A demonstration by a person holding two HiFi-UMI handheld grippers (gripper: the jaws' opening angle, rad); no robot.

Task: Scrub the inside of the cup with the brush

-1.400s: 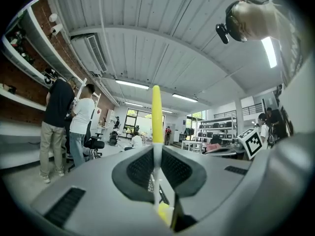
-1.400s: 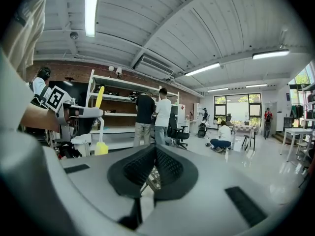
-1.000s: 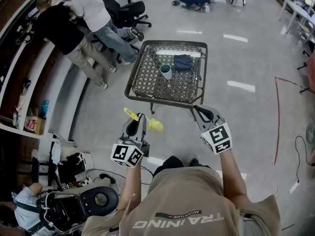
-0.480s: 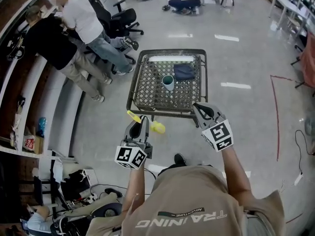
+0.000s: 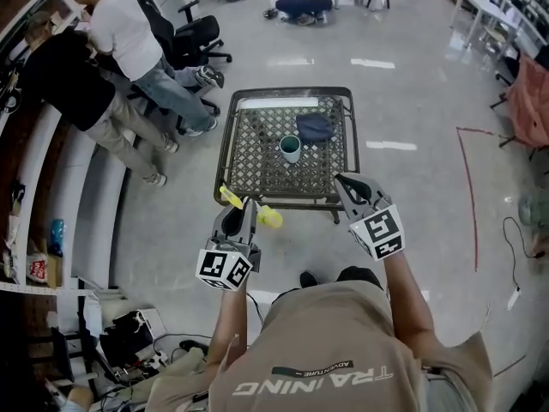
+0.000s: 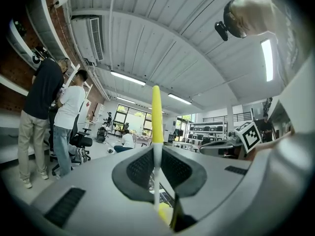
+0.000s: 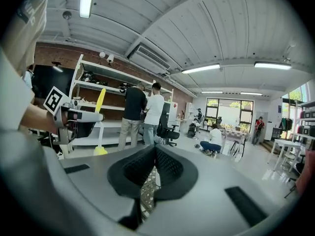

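Only overhead, cup point(image 5: 291, 148) on mesh table point(image 5: 257, 144), left gripper point(image 5: 247, 211) clamping brush point(image 5: 271, 218), right gripper point(image 5: 345, 185) closed, empty.

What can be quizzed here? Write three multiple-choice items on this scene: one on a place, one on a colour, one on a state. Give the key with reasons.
1. Where does the cup stand?
A. on the lattice table, beside the dark cloth
B. on the floor
C. on a shelf

2. What colour are the ends of the brush in the left claw?
A. red
B. yellow
C. black

3. What state is the right claw in?
A. shut on the cup
B. wide open
C. shut, empty

Key: 1 A, the head view shows it on the tabletop by the cloth. 2 B, yellow shows above and below the claw. 3 C, the right gripper view shows its pads together with nothing between them.
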